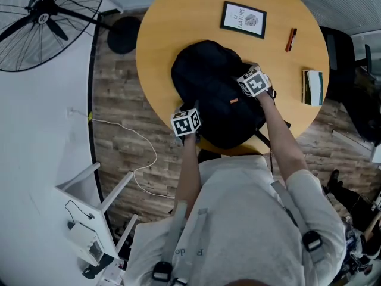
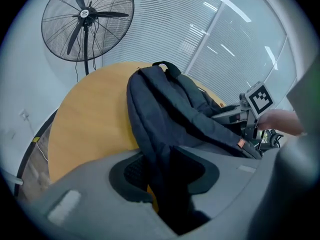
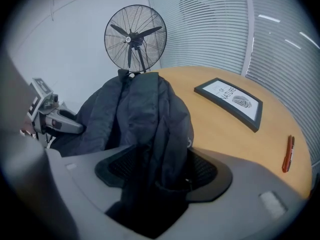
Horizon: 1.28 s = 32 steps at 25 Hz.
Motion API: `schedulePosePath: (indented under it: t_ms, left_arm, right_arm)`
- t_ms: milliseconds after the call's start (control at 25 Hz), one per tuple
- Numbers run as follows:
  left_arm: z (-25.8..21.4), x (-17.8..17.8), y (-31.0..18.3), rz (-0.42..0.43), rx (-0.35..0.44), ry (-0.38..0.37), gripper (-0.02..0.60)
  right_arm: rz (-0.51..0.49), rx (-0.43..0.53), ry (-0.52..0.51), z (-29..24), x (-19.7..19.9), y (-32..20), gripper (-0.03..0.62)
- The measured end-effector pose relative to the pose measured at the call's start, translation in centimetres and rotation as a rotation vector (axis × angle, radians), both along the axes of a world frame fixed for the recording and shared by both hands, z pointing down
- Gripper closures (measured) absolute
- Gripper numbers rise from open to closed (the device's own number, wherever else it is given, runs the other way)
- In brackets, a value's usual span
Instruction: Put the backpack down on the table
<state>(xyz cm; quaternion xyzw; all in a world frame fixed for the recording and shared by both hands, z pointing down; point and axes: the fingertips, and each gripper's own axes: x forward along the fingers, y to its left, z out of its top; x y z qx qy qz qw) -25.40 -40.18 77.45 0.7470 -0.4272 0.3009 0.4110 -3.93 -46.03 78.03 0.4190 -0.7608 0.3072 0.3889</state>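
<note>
A pedestal fan (image 1: pixel 41 16) stood at the far left, over a wooden floor (image 1: pixel 119 100) where a white cable (image 1: pixel 143 154) trailed. The left gripper (image 2: pixel 165 176) reached down to the near left side of the black backpack (image 1: pixel 214 94). Its fingers (image 2: pixel 131 173) stood apart. A fold of the bag's fabric ran between them, and a sliver of bench showed beside the left pad. The backpack lay on the round wooden bench (image 1: pixel 172 22), toward the edge nearest the person. The right gripper (image 3: pixel 162 171) sat at the bag's right side. Its fingers (image 3: pixel 202 173) were spread wide, with dark fabric draped loosely between them. Farther right on the bench lay a framed print (image 1: pixel 243 19), a red pen (image 1: pixel 291 39) and a book (image 1: pixel 312 87), all apart from the bag.
</note>
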Motion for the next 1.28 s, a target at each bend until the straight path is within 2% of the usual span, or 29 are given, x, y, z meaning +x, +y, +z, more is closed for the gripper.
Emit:
schedulePosePath:
  t_ms: [400, 520, 640, 760, 960, 1280]
  left_arm:
    - [0.3, 0.0, 0.0, -0.019, 0.027, -0.045, 0.432]
    - [-0.4, -0.2, 0.2, -0.023, 0.032, -0.060, 0.402]
    - [-1.5, -0.3, 0.3, -0.015, 0.046, -0.072, 0.343]
    - [-2.9, -1.0, 0.7, -0.051, 0.082, -0.084, 0.333]
    - [-5.5, -1.2, 2.6, -0.105, 0.146, -0.095, 0.333]
    - [-9.6, 1.7, 4.9, -0.095, 0.247, -0.049, 0.333]
  right_arm:
    - [0.044, -0.003, -0.012, -0.2, 0.7, -0.2, 0.261]
    - [0.018, 0.023, -0.013, -1.0, 0.8, 0.1, 0.243]
    - [0.023, 0.076, -0.022, -2.3, 1.5, 0.3, 0.249]
    - [0.062, 0.125, -0.062, -4.3, 2.0, 0.6, 0.253]
    - [0.067, 0.183, -0.106, -7.1, 2.0, 2.5, 0.269]
    - [0.059, 0.232, -0.208, -9.9, 0.9, 6.9, 0.281]
